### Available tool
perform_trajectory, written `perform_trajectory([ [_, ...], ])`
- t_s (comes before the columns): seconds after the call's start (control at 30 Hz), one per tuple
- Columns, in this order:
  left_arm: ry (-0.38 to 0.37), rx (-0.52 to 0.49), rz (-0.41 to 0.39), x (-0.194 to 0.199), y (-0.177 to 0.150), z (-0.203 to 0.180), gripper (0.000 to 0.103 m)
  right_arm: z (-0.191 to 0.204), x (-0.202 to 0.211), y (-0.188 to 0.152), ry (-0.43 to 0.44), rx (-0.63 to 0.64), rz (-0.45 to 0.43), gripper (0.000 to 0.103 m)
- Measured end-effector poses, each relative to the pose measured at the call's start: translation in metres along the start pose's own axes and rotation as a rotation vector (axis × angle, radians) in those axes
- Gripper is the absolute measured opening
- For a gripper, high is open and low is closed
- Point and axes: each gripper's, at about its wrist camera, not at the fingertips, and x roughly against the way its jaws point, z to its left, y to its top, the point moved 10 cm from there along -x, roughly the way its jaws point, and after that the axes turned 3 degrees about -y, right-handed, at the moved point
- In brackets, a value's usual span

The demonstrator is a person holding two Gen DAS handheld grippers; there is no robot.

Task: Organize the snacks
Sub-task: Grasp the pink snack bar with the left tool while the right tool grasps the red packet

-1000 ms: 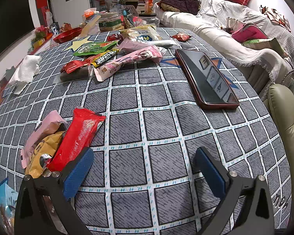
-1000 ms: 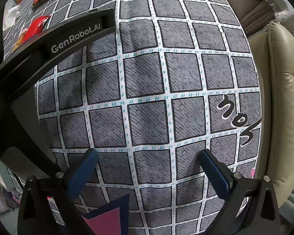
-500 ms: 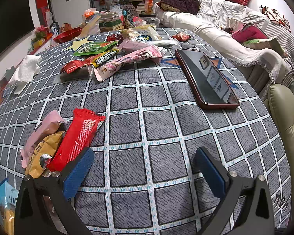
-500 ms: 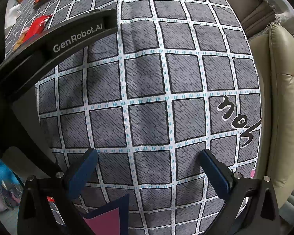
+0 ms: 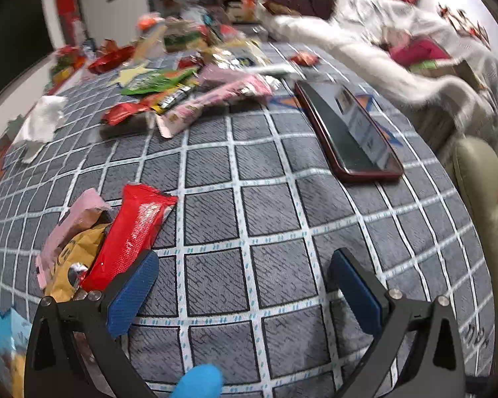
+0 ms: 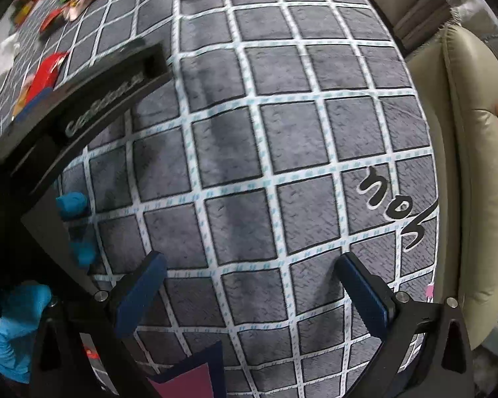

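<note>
Left gripper (image 5: 244, 282) has begun moving (view blurred, gloved hand (image 6: 13, 325) now visible); both grippers' fingers spread, empty. Red snack packet (image 5: 129, 232) beside left fingers, likely next pick. Right gripper (image 6: 249, 285) idle.

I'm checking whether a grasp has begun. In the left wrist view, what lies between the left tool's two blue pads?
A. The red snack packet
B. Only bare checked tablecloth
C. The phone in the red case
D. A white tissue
B: the left tool is open over the bare checked tablecloth; the red snack packet lies just outside its left pad, and the phone lies farther off.
</note>
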Motion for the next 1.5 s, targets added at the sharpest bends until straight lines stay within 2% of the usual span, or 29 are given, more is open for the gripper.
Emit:
perform_trajectory([
  [0.07, -0.02, -0.025, 0.126, -0.003, -0.002, -0.002, 0.103, -0.005, 0.0, 0.005, 0.002, 0.001, 0.008, 0.103],
  [0.13, -0.04, -0.054, 0.324, -0.006, -0.006, -0.003, 0.103, -0.008, -0.001, 0.007, 0.002, 0.005, 0.023, 0.103],
  [0.2, -0.062, -0.055, 0.345, 0.005, -0.002, 0.004, 0.103, -0.008, -0.002, 0.01, 0.001, 0.01, 0.027, 0.103],
  [0.27, -0.054, -0.041, 0.294, 0.023, 0.017, 0.016, 0.103, -0.008, -0.002, 0.013, 0.001, 0.017, 0.027, 0.103],
  [0.33, -0.041, -0.039, 0.283, 0.046, 0.037, 0.039, 0.103, -0.004, -0.001, 0.014, -0.002, 0.021, 0.026, 0.103],
  [0.43, 0.031, -0.043, 0.223, 0.061, 0.063, 0.09, 0.103, 0.0, -0.001, 0.014, -0.003, 0.021, 0.028, 0.103],
  [0.47, 0.001, -0.017, 0.208, 0.061, 0.057, 0.111, 0.103, -0.001, -0.002, 0.013, -0.003, 0.022, 0.029, 0.103],
  [0.53, 0.045, -0.033, 0.227, 0.048, 0.053, 0.149, 0.103, 0.001, -0.002, 0.012, -0.004, 0.022, 0.038, 0.103],
  [0.57, 0.057, -0.041, 0.263, 0.039, 0.048, 0.166, 0.103, 0.001, -0.002, 0.011, -0.005, 0.023, 0.042, 0.103],
  [0.63, 0.036, -0.04, 0.31, 0.027, 0.035, 0.182, 0.103, 0.003, -0.002, 0.012, -0.005, 0.024, 0.047, 0.103],
  [0.77, -0.018, -0.084, 0.354, 0.013, 0.024, 0.172, 0.103, 0.003, -0.002, 0.018, -0.005, 0.017, 0.042, 0.103],
  [0.87, -0.003, -0.134, 0.347, 0.004, 0.022, 0.161, 0.103, 0.005, -0.001, 0.025, -0.004, 0.009, 0.045, 0.103],
  [0.97, 0.059, -0.072, 0.347, -0.003, 0.026, 0.179, 0.103, 0.005, -0.001, 0.026, -0.004, 0.01, 0.049, 0.103],
  [1.03, 0.078, -0.023, 0.379, -0.01, 0.023, 0.194, 0.103, 0.006, -0.001, 0.028, -0.005, 0.017, 0.049, 0.103],
  [1.07, 0.077, -0.012, 0.408, -0.014, 0.017, 0.199, 0.103, 0.007, -0.001, 0.029, -0.005, 0.02, 0.047, 0.103],
  [1.13, 0.007, 0.026, 0.4, -0.017, 0.01, 0.196, 0.103, 0.008, -0.001, 0.029, -0.005, 0.024, 0.047, 0.103],
  [1.17, 0.003, 0.029, 0.394, -0.018, 0.009, 0.197, 0.103, 0.008, -0.001, 0.029, -0.006, 0.026, 0.056, 0.103],
  [1.23, -0.009, 0.038, 0.371, -0.024, -0.002, 0.194, 0.103, 0.012, -0.005, 0.027, -0.004, 0.028, 0.113, 0.103],
  [1.27, -0.01, 0.048, 0.362, -0.023, -0.007, 0.192, 0.103, 0.015, -0.004, 0.025, 0.015, 0.014, 0.134, 0.103],
  [1.33, -0.014, 0.058, 0.353, -0.021, -0.016, 0.19, 0.103, 0.034, 0.006, 0.02, 0.105, -0.005, 0.129, 0.103],
  [1.37, -0.014, 0.065, 0.36, -0.009, -0.022, 0.181, 0.103, 0.046, 0.012, 0.015, 0.136, 0.011, 0.127, 0.103],
  [1.5, -0.023, 0.092, 0.429, 0.002, -0.036, 0.17, 0.103, 0.1, 0.024, -0.017, 0.208, 0.109, 0.154, 0.103],
])
